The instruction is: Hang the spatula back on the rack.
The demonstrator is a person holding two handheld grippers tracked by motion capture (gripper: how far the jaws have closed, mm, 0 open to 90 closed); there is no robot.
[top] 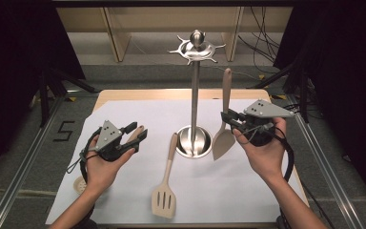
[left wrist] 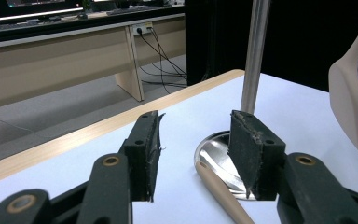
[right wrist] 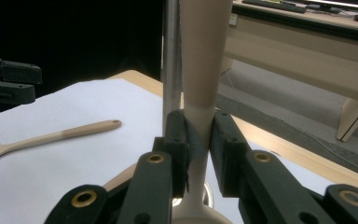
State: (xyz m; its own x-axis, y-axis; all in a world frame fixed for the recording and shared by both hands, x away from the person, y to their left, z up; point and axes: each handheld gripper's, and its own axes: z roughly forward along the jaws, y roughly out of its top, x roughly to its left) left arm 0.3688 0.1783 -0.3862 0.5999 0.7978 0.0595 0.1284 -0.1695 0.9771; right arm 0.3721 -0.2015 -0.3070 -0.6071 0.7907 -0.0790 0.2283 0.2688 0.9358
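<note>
A steel utensil stand (top: 194, 95) rises from a round base (top: 185, 138) mid-table, with hooks at its top (top: 197, 47). My right gripper (top: 228, 118) is shut on the neck of a beige solid spatula (top: 223, 143), held upright just right of the pole, blade down. The right gripper view has the jaws clamped on that spatula's handle (right wrist: 199, 70), with the pole (right wrist: 170, 56) behind. A slotted spatula (top: 164, 198) lies flat on the paper, handle toward the base. My left gripper (top: 140, 133) is open and empty, left of the base; its jaws (left wrist: 193, 154) frame the base (left wrist: 216, 158).
White paper (top: 124, 191) covers most of the wooden table (top: 138, 94). A small round object (top: 79, 184) lies by the left wrist. Metal rails run along both sides of the table, and a bench with cables stands on the floor beyond the far edge.
</note>
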